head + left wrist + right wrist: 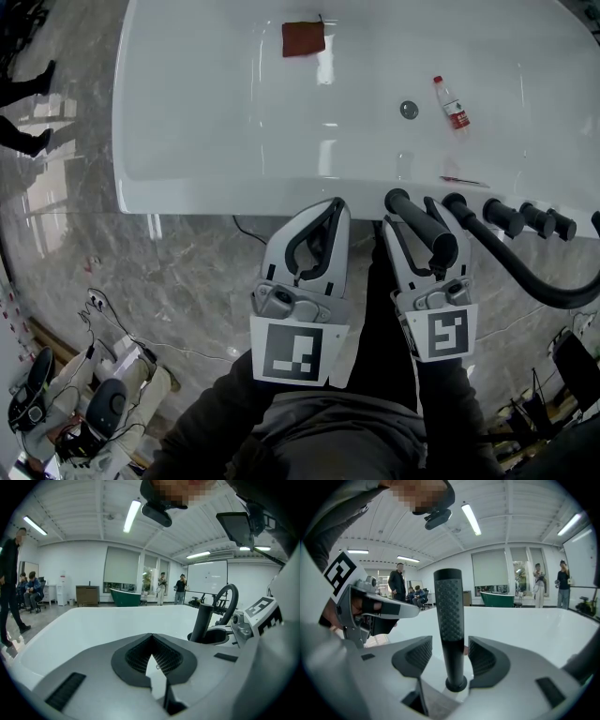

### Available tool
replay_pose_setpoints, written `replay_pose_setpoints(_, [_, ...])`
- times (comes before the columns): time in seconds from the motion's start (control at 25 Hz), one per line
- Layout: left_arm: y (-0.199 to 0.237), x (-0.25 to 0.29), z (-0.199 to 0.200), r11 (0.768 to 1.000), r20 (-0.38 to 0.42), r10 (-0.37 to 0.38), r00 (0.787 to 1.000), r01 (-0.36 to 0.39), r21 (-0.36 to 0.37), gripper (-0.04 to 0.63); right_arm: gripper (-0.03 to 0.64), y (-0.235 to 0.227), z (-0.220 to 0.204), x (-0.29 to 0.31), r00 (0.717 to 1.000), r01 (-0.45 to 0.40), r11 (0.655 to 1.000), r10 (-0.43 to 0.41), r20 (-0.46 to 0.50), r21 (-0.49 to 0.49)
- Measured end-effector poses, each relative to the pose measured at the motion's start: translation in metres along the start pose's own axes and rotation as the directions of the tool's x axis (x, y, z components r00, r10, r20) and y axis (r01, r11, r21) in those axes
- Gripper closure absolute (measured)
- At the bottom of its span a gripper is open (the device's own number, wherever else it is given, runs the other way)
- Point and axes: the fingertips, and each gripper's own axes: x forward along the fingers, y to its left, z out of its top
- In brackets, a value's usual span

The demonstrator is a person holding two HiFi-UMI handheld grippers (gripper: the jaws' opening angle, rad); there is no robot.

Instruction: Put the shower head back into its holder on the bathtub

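Note:
The black shower head handle (pixel 427 234) stands upright at the white bathtub's near rim (pixel 234 192). In the left gripper view its foot (pixel 203 620) sits in a round black holder (pixel 213 637). My right gripper (pixel 410 214) straddles the handle (pixel 449 616). Its pads (pixel 417 656) stand close on either side with a thin gap showing, so it is open. A black hose (pixel 525 277) curves away to the right. My left gripper (pixel 336 204) hangs just left of the handle, shut with nothing in it (pixel 151 641).
Black tap knobs (pixel 506 217) line the rim to the right of the handle. Inside the tub lie a red cloth (pixel 303 38), a small bottle (pixel 451 103) and the drain (pixel 409 110). Cables and gear (pixel 103 403) sit on the marble floor at lower left. People stand far off.

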Motion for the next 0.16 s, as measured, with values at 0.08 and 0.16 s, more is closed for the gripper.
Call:
replay_pose_setpoints(0.08, [-0.0009, 0.0001, 0.0000, 1.000, 0.001, -0.002, 1.000, 0.002, 0.000, 0.592, 0.374, -0.0002, 0.0004, 0.0000, 1.000, 0.001, 1.000, -0.001, 0.001, 0.001])
replay_pose_setpoints(0.16, [-0.0014, 0.0000, -0.0004, 1.000, -0.001, -0.003, 1.000, 0.003, -0.003, 0.592, 0.374, -0.0002, 0.0007, 0.0001, 1.000, 0.001, 1.000, -0.001, 0.003, 0.003])
